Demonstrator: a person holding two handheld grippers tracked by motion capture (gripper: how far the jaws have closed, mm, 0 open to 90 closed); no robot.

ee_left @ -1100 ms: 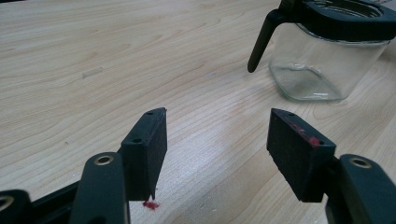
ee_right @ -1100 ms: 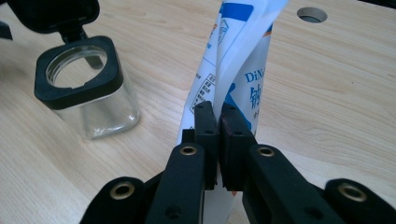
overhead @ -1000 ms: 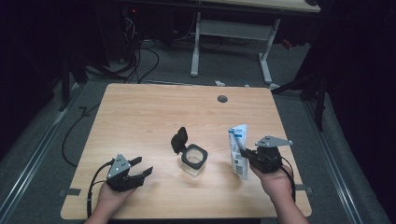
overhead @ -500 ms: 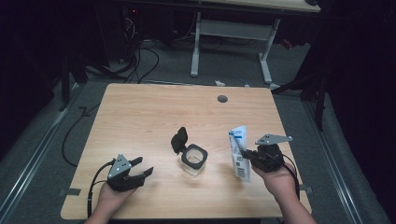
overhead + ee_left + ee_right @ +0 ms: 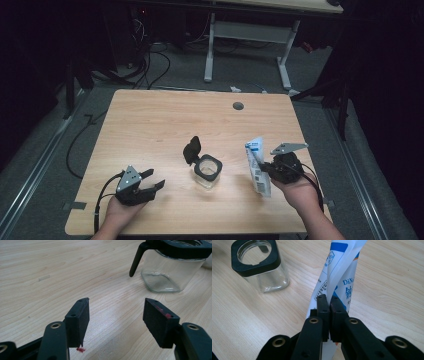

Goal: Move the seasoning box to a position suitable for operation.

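A clear square glass jar [image 5: 208, 172] with a black rim stands mid-table, its black lid [image 5: 191, 149] flipped up on the left side. The jar [image 5: 163, 272] appears at the top right of the left gripper view, and the jar [image 5: 259, 265] sits at the upper left of the right gripper view. My right gripper [image 5: 264, 168] is shut on a white and blue pouch [image 5: 258, 166], which stands nearly upright to the right of the jar; its pads pinch the pouch [image 5: 339, 272] near one edge. My left gripper [image 5: 154, 179] rests low over the table's front left, open, with nothing between its fingers [image 5: 79, 320].
The wooden table [image 5: 160, 125] has a round grommet hole [image 5: 238, 106] near its far edge. Cables trail off the front left corner. A second desk's legs and more cables stand on the floor beyond.
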